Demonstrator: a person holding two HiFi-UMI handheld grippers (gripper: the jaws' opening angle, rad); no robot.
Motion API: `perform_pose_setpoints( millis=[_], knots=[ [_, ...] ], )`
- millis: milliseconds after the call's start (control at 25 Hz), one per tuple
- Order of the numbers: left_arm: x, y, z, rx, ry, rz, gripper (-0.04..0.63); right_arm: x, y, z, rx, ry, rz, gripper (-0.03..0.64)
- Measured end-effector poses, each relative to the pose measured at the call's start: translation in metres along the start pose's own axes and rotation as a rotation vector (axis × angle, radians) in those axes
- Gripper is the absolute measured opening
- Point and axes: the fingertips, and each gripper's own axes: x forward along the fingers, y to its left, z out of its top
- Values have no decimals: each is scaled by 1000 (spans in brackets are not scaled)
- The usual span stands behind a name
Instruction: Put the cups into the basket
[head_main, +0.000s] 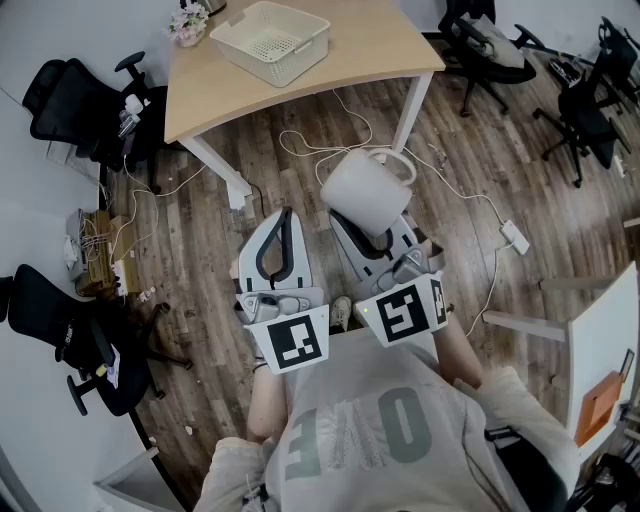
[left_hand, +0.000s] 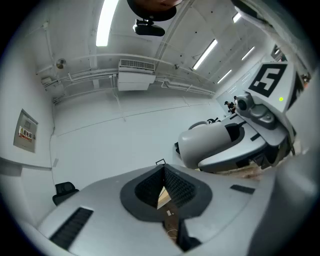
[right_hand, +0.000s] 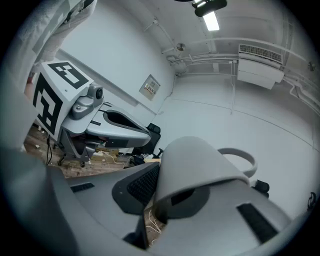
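1. The pale grey, smooth, loop-handled mug (head_main: 362, 192) hangs tilted at centre frame. The right claw (head_main: 374, 238) clamps its wall near the rim. It is well short of the white perforated plastic basket (head_main: 300, 66) on the light wooden table (head_main: 385, 50) at the top.
2. It looks rigid, slick, probably breakable and fairly weighty. A rim grip may slip, so hold firm and lower gently.
3. The left claw (head_main: 283, 216) is closed on nothing.

The shirt's (head_main: 372, 425) large letters perhaps read "OF".
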Motion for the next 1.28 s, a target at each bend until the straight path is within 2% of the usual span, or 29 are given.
perform_pose_setpoints(
  millis=[280,480,640,840,960,1080,1280],
  knots=[
    [8,-14,2,19,8,-1,8,-6,-9,-13,12,-4,5,34],
    [19,-16,10,46,11,38,8,-15,-24,-22,61,-26,15,34],
    [23,-25,11,7,19,66,8,-26,-31,-41,66,-35,33,34],
    [37,-35,14,2,7,53,8,-21,-31,-59,83,-6,82,34],
    [53,-34,3,-21,16,43,8,-10,-36,-68,122,7,93,34],
    [77,-28,-14,-45,11,40,8,11,-48,-81,106,33,74,34],
    [123,5,-36,-57,10,38,8,60,-68,-88,96,76,82,34]
  ],
)
